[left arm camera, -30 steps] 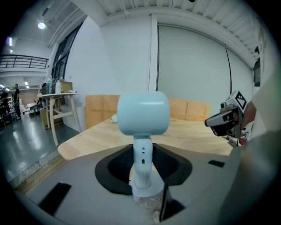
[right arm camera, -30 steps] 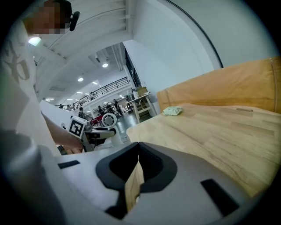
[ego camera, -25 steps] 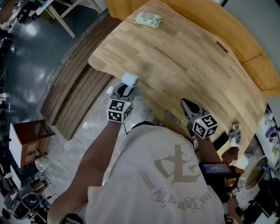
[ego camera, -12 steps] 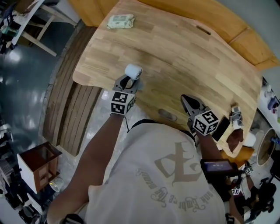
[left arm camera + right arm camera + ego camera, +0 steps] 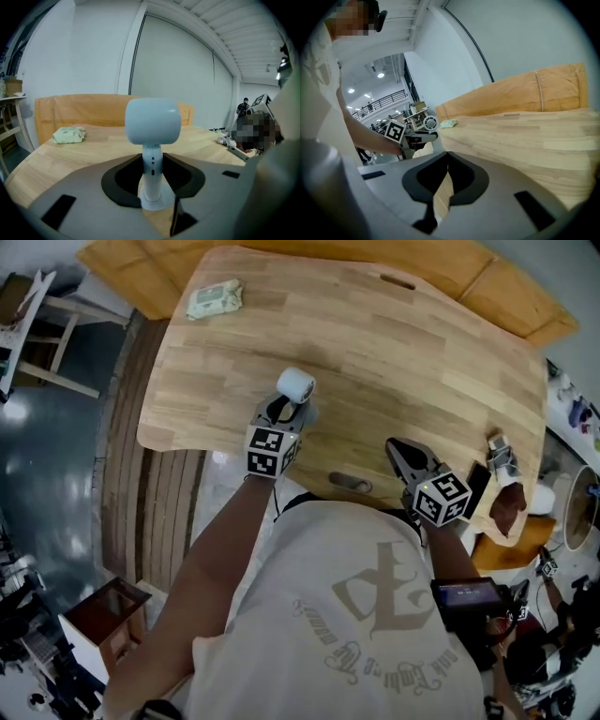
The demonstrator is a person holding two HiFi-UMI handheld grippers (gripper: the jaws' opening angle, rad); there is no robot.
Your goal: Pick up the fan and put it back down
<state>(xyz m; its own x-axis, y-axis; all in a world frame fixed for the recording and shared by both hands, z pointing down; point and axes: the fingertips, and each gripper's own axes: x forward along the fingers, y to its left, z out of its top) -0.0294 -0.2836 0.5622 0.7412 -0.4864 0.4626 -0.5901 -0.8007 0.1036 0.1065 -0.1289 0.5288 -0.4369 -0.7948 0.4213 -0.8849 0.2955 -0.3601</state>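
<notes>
The fan (image 5: 296,385) is small and white, with a round head on a slim stem and a disc foot. My left gripper (image 5: 284,410) is shut on that stem, with the fan upright over the near part of the wooden table (image 5: 394,352). In the left gripper view the stem (image 5: 152,164) stands between the black pads and the head (image 5: 152,121) rises above them. Whether the foot touches the wood I cannot tell. My right gripper (image 5: 398,448) lies low near the table's front edge, to the right, its jaws closed with nothing in them (image 5: 447,154). In the right gripper view the fan (image 5: 430,123) shows at the left.
A pale green pack of wipes (image 5: 214,298) lies at the far left corner. Small items (image 5: 502,457) and a dark flat device (image 5: 478,488) crowd the right edge. An orange padded bench (image 5: 141,268) runs behind the table. Slatted wooden boards (image 5: 122,474) lie on the floor at the left.
My left gripper has carried the fan from the table's near left edge inward over the tabletop. The right gripper has shifted only a little and stays closed.
</notes>
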